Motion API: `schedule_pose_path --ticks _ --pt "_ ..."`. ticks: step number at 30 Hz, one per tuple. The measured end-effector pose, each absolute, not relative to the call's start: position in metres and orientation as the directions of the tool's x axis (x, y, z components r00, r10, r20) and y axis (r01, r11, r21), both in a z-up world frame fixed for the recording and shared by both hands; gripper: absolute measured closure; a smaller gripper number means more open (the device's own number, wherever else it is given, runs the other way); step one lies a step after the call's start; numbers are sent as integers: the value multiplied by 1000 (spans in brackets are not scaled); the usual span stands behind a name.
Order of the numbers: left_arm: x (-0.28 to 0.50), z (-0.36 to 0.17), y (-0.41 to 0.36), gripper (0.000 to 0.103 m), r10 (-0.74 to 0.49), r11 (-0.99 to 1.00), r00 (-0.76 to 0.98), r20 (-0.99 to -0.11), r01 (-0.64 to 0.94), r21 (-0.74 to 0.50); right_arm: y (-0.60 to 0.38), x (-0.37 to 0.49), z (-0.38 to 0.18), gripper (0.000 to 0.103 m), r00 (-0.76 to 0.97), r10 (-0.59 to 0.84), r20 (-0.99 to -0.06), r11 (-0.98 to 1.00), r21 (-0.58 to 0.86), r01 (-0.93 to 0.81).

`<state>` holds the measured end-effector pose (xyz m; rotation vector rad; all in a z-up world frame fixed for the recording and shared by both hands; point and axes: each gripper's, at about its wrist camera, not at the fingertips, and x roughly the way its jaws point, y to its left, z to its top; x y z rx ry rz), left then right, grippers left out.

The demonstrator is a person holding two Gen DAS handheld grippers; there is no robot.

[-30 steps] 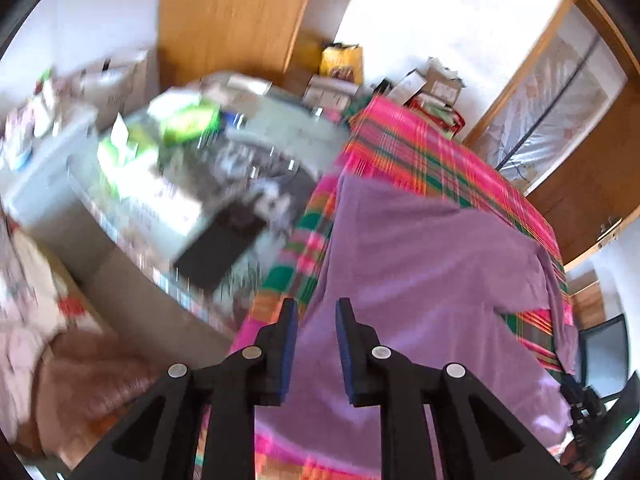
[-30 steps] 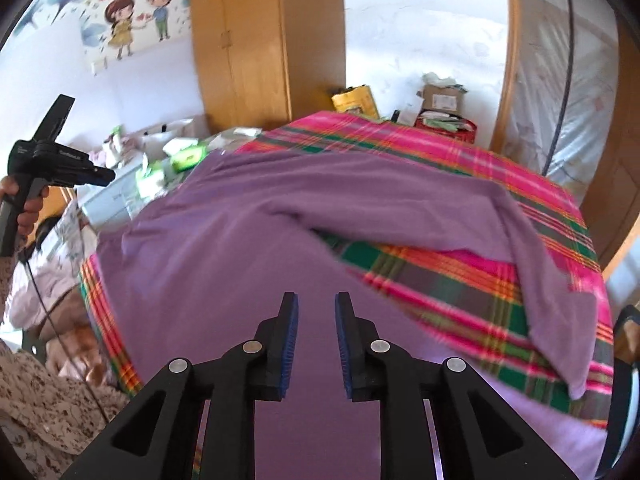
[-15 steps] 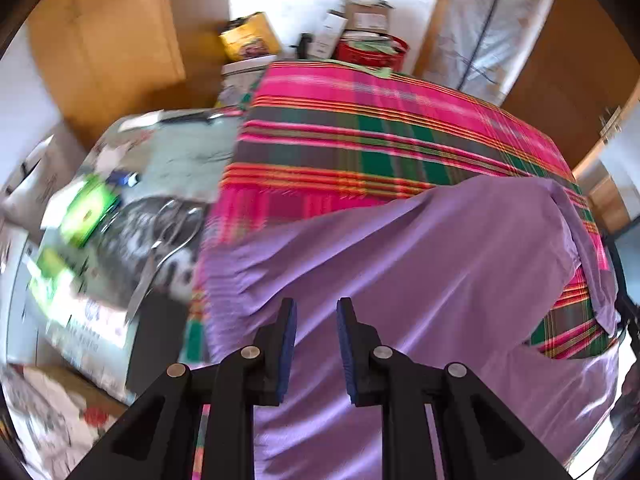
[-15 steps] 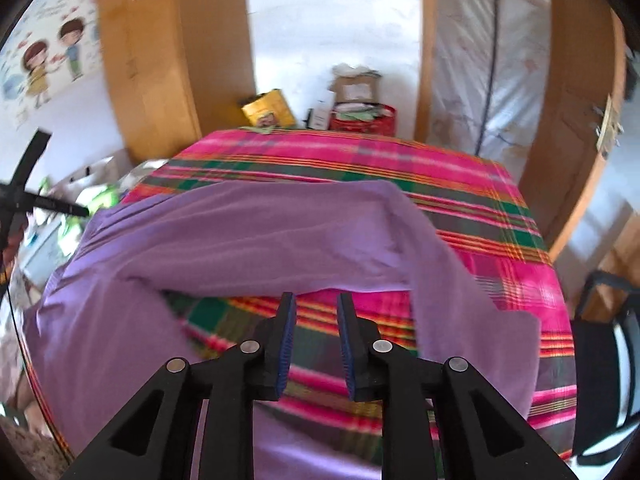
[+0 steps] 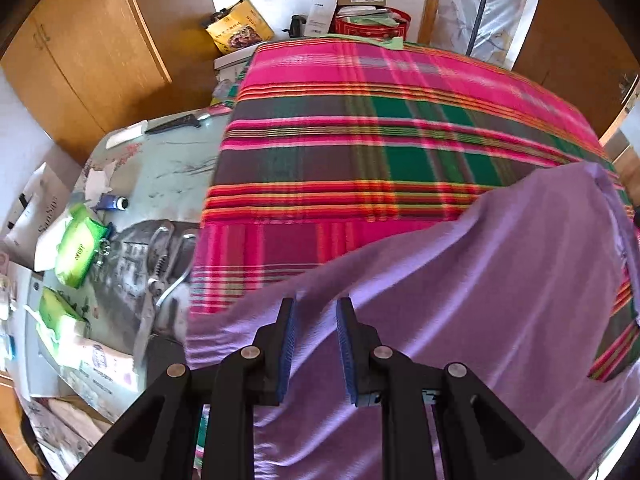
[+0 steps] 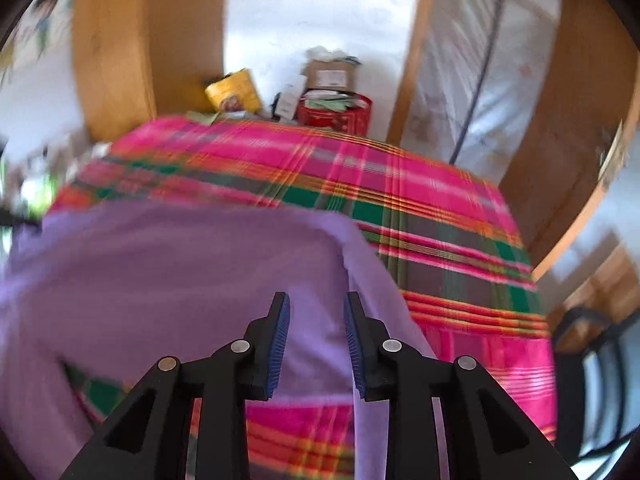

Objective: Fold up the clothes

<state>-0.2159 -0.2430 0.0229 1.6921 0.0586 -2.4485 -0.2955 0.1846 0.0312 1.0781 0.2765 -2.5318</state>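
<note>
A purple garment (image 5: pixel 480 280) lies spread on a table covered by a pink, green and orange plaid blanket (image 5: pixel 380 140). My left gripper (image 5: pixel 316 304) hangs open over the garment's left edge, pointing steeply down, with nothing between its blue pads. In the right wrist view the purple garment (image 6: pixel 180 272) fills the left half, and a folded strip of it runs down past the fingers. My right gripper (image 6: pixel 317 298) stands open above that strip near the garment's right edge, gripping nothing. The plaid blanket (image 6: pixel 440 220) shows beyond it. This view is blurred.
Left of the blanket is a glass-topped surface (image 5: pixel 160 168) with metal shears (image 5: pixel 160 280), green tissue packs (image 5: pixel 78 248) and a knife (image 5: pixel 176 122). Wooden cupboards (image 5: pixel 92 52), boxes and a red tin (image 5: pixel 372 26) stand behind. A dark chair (image 6: pixel 592 360) is at the right.
Both views have swung across the table: the left gripper moved from the cluttered side surface to the garment's left edge, the right toward its right edge. The right jaws stand wider.
</note>
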Motion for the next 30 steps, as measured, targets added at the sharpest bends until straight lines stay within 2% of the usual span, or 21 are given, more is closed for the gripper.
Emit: schedule_pose_path --ticks 4,8,14,18,24,28,30 --pt "-215 18 -241 82 -111 -992 -338 -935 87 86 171 -320 36 74 -567 -402 -719 -867 100 488" --pt "-220 13 -241 82 -109 -994 -342 -933 50 98 126 -336 30 74 -522 -381 -763 -805 -4 593" --pt "-221 15 -232 82 -115 -989 -372 -921 -45 141 92 -348 15 74 -461 -398 -793 -767 11 642" --pt "-215 21 -249 82 -38 -998 -376 -926 -37 56 75 -342 6 74 -422 -433 -796 -731 36 682" --pt "-200 36 -312 80 52 -973 -412 -910 184 -139 49 -327 -4 74 -362 -480 -799 -672 70 737" --pt "-186 31 -345 77 99 -927 -413 -906 292 -235 35 -314 -5 74 -335 -519 -787 -640 97 762" --pt "-180 21 -360 77 163 -883 -408 -898 346 -317 29 -307 -5 74 -315 -540 -781 -620 116 776"
